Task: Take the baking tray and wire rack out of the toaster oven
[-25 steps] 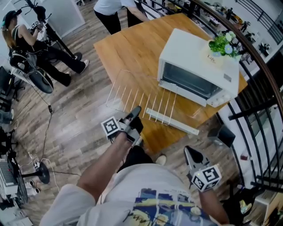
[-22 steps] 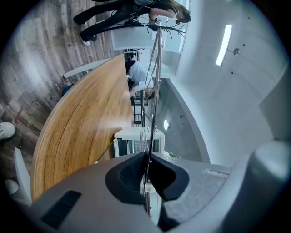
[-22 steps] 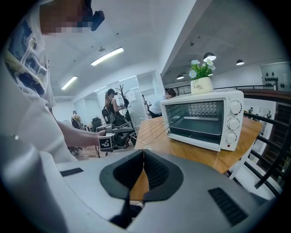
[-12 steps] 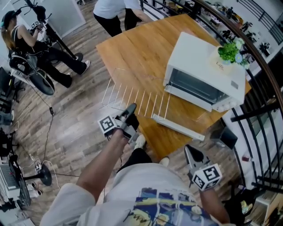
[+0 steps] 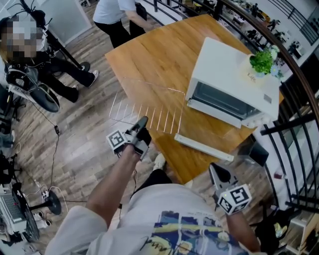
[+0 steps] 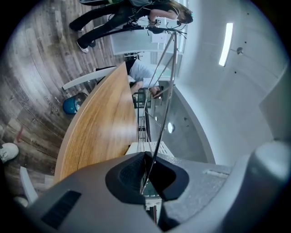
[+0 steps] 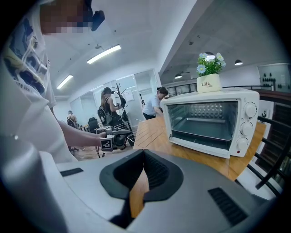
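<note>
The left gripper [image 5: 141,123] is clamped shut on the near edge wire of the wire rack [image 5: 148,105]. The rack is held roughly level ahead of it, outside the toaster oven [image 5: 232,64]. The rack's far part is seen over the wooden table [image 5: 149,55], its near part past the table's edge, above the floor. To this gripper's right, the oven's door [image 5: 204,148] is folded down, just beside the rack's right side.

The right gripper [image 5: 215,170] is held low, well apart from the oven, its jaws pressed together on nothing. The open door lies between it and the oven's mouth. Ahead of it a dark baking tray [image 7: 207,125] is seen inside the oven.

A potted plant [image 5: 262,61] is set on the oven's top. Beyond the left gripper a seated person [image 5: 40,55] and a standing person [image 5: 117,15] are seen. A dark railing [image 5: 294,144] is seen to the right gripper's right.
</note>
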`<action>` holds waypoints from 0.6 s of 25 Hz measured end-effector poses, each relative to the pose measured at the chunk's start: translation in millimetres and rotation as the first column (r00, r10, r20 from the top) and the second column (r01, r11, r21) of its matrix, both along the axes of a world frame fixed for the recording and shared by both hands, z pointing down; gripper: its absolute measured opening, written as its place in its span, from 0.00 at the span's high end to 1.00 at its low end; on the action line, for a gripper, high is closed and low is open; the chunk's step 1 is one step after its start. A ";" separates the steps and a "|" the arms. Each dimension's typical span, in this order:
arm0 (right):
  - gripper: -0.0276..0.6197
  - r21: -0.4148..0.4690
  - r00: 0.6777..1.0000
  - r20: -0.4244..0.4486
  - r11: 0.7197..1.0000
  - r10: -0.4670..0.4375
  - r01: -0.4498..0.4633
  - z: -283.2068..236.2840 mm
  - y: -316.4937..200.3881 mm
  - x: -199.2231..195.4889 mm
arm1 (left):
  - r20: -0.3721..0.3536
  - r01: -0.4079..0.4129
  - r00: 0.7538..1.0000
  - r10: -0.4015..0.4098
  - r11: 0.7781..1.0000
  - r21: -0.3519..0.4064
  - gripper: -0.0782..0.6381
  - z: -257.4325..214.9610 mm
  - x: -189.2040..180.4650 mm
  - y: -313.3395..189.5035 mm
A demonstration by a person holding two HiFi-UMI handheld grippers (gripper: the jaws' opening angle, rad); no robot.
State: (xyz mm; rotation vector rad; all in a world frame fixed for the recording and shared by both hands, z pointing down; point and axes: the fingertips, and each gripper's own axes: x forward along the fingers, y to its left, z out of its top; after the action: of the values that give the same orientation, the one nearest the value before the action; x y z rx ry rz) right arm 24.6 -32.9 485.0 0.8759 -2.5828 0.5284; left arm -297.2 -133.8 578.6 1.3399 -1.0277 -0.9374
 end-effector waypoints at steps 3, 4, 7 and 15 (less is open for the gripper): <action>0.95 0.003 1.000 -0.004 1.000 0.013 -0.013 -0.7 -7.0 -5.5 | 0.006 -0.009 1.000 0.009 1.000 -0.006 0.89 8.2 -7.6 -6.7; 0.95 0.002 1.000 -0.006 1.000 0.016 -0.016 -0.2 -8.9 -7.2 | 0.007 -0.012 1.000 0.012 1.000 -0.009 0.89 11.0 -9.1 -9.6; 0.95 -0.004 1.000 -0.012 1.000 0.028 -0.028 2.2 -14.2 -12.5 | -0.002 -0.017 1.000 0.017 1.000 -0.015 0.89 17.2 -12.1 -20.2; 0.95 -0.006 0.997 -0.016 0.997 0.076 -0.076 3.9 -23.3 -22.1 | 0.007 -0.050 0.999 0.051 0.997 -0.055 0.89 37.8 -20.7 -47.7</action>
State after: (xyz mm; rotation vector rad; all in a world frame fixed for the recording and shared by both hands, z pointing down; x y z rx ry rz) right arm 2.5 -56.1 488.9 0.9757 -2.5403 0.5490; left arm -318.0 -181.4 616.4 1.3196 -1.0147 -0.8606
